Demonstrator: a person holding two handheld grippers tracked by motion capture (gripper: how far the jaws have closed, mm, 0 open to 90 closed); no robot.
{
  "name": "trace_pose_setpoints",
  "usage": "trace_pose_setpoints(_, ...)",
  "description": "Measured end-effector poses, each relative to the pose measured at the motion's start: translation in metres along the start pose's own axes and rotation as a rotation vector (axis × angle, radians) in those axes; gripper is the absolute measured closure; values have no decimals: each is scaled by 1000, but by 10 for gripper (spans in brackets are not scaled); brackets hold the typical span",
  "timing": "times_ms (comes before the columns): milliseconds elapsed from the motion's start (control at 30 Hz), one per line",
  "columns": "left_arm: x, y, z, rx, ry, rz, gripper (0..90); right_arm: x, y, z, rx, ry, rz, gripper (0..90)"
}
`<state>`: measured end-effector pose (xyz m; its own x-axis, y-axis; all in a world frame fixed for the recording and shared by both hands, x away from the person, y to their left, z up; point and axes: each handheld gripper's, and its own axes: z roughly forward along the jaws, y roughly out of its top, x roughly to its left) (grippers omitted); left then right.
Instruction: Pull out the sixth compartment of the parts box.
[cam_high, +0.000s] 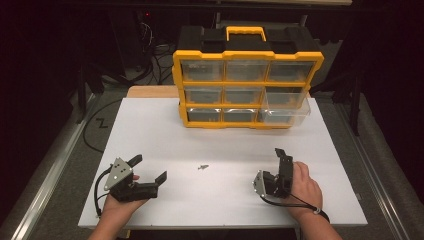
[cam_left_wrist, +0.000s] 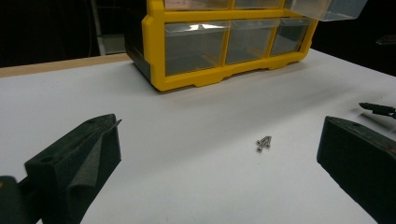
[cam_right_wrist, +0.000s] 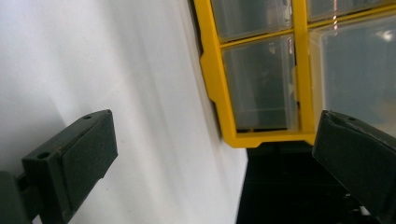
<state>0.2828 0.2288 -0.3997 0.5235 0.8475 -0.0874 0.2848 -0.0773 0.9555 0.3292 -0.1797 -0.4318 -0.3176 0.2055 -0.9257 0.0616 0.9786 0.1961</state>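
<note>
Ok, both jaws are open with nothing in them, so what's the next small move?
Probably bring the left gripper forward onto the screws: they lie loose on the table ahead of its open jaws, and one drawer of the organizer stands pulled out.

a yellow and black plastic drawer box (cam_high: 247, 75) with see-through drawers sits at 12 o'clock on the white table (cam_high: 165, 135). tiny silver screws (cam_high: 202, 167) lie in the middle.

This looks like a lab or workshop. A white table (cam_high: 150, 130) holds a yellow parts organizer (cam_high: 247, 85), with cables (cam_high: 155, 55) and dark equipment behind it.
</note>
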Motion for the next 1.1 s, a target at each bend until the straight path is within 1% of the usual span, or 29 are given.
trace_pose_setpoints(33, 0, 0, 0, 1, 0, 1, 2, 0, -1, 0, -3, -2, 4, 11)
trace_pose_setpoints(167, 0, 0, 1, 1, -2, 0, 2, -3, -3, 1, -6, 14, 76, 11)
trace_pose_setpoints(267, 0, -1, 2, 4, 1, 5, 2, -7, -6, 2, -11, 47, 136, 11)
trace_pose_setpoints(300, 0, -1, 2, 6, 1, 6, 2, -8, -7, 3, -13, 57, 167, 11)
trace_pose_setpoints(333, 0, -1, 2, 8, 3, 6, 2, -8, -8, 3, -10, 65, 208, 11)
trace_pose_setpoints(467, 1, -1, 3, 8, 6, 5, 2, -13, -14, 5, -16, 100, 312, 11)
trace_pose_setpoints(500, 1, -1, 3, 8, 6, 3, 2, -12, -15, 5, -13, 105, 348, 11)
trace_pose_setpoints(567, 1, -1, 3, 8, 7, 4, 2, -14, -17, 6, -23, 120, 384, 11)
trace_pose_setpoints(600, 1, -1, 3, 8, 7, 3, 2, -13, -18, 6, -24, 128, 428, 11)
trace_pose_setpoints(633, 1, -1, 3, 8, 8, 3, 2, -15, -20, 5, -17, 138, 424, 11)
trace_pose_setpoints(667, 1, -1, 3, 9, 8, 4, 2, -16, -21, 5, -24, 152, 458, 11)
trace_pose_setpoints(700, 1, -1, 3, 8, 12, 7, 2, -19, -22, 5, -30, 155, 458, 11)
trace_pose_setpoints(733, 1, -2, 3, 7, 15, 7, 2, -20, -23, 6, -36, 165, 489, 11)
trace_pose_setpoints(767, 1, -2, 3, 6, 16, 6, 2, -20, -24, 6, -35, 182, 535, 11)
trace_pose_setpoints(800, 2, -2, 4, 8, 16, 7, 2, -20, -24, 6, -37, 193, 563, 11)
trace_pose_setpoints(833, 2, -2, 4, 9, 17, 8, 2, -22, -25, 6, -44, 198, 567, 11)
trace_pose_setpoints(900, 2, -2, 4, 9, 15, 7, 2, -22, -26, 6, -41, 222, 620, 11)
trace_pose_setpoints(967, 2, -2, 5, 10, 10, 4, 5, -23, -27, 7, -41, 245, 661, 11)
trace_pose_setpoints(1100, 2, -4, 8, 28, -3, -4, 6, -28, -30, 7, -56, 298, 759, 11)
